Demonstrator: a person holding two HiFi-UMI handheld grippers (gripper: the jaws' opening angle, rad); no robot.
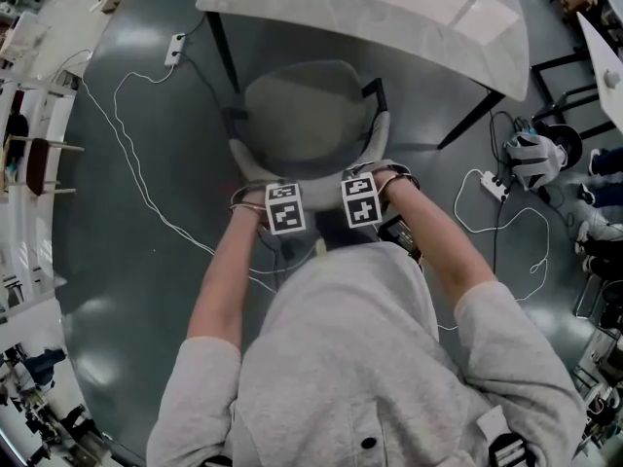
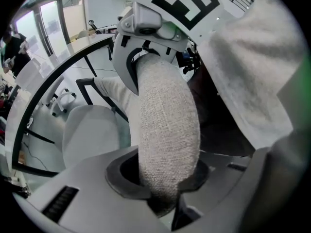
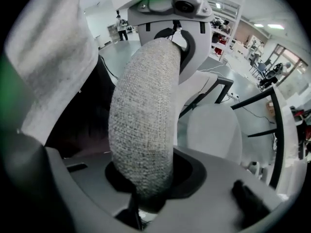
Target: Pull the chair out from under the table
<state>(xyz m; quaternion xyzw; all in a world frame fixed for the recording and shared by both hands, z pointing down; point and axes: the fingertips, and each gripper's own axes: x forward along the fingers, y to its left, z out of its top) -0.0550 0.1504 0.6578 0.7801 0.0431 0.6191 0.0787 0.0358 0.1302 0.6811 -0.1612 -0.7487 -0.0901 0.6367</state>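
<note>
A grey upholstered chair stands on the floor with the front of its seat under the white table. Its curved backrest rim faces me. My left gripper is shut on that rim left of centre, and my right gripper is shut on it just to the right. In the left gripper view the woven backrest fills the left gripper, its jaws pressing both sides. The right gripper view shows the same backrest clamped in the right gripper, with the seat beyond.
Black table legs flank the chair. A white cable trails over the grey floor from a power strip at the left. At the right lie a white headset and another power strip. My grey sweatshirt fills the foreground.
</note>
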